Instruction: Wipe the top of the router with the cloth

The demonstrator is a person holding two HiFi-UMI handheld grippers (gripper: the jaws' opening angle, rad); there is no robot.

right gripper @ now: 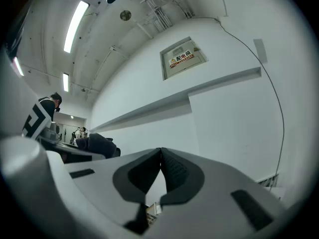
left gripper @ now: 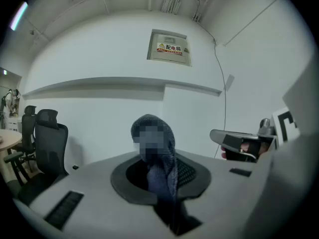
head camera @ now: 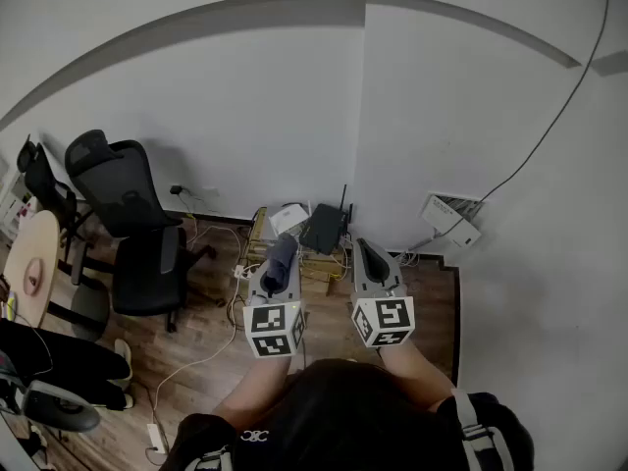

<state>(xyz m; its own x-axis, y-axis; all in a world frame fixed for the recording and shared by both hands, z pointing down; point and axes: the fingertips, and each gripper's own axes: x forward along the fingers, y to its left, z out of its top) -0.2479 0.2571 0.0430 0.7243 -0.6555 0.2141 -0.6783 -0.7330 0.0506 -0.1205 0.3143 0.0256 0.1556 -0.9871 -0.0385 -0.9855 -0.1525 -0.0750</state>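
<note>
Head view: the soft, limp cloth (head camera: 280, 266) is seen clamped in the left gripper (head camera: 283, 253), the right gripper (head camera: 370, 255) is closed empty, and the light router (head camera: 324, 229) ahead by the wall (head camera: 285, 116) is judged easily shifted.

Dark blue-grey cloth (left gripper: 167, 158), bunched upright in the fingers (left gripper: 188, 174) of the left gripper (head camera: 282, 255), black router (head camera: 322, 230), antenna up, by the wall (head camera: 294, 116)

Grey left hand-held gripper (head camera: 282, 253), right hand-held gripper (head camera: 367, 253), black-and-white marker cubes (head camera: 275, 329).

Right hand-held gripper (right gripper: 160, 151), jaws pressed together on nothing, white wall (right gripper: 224, 128) ahead, electrical box (right gripper: 182, 58) high up
</note>
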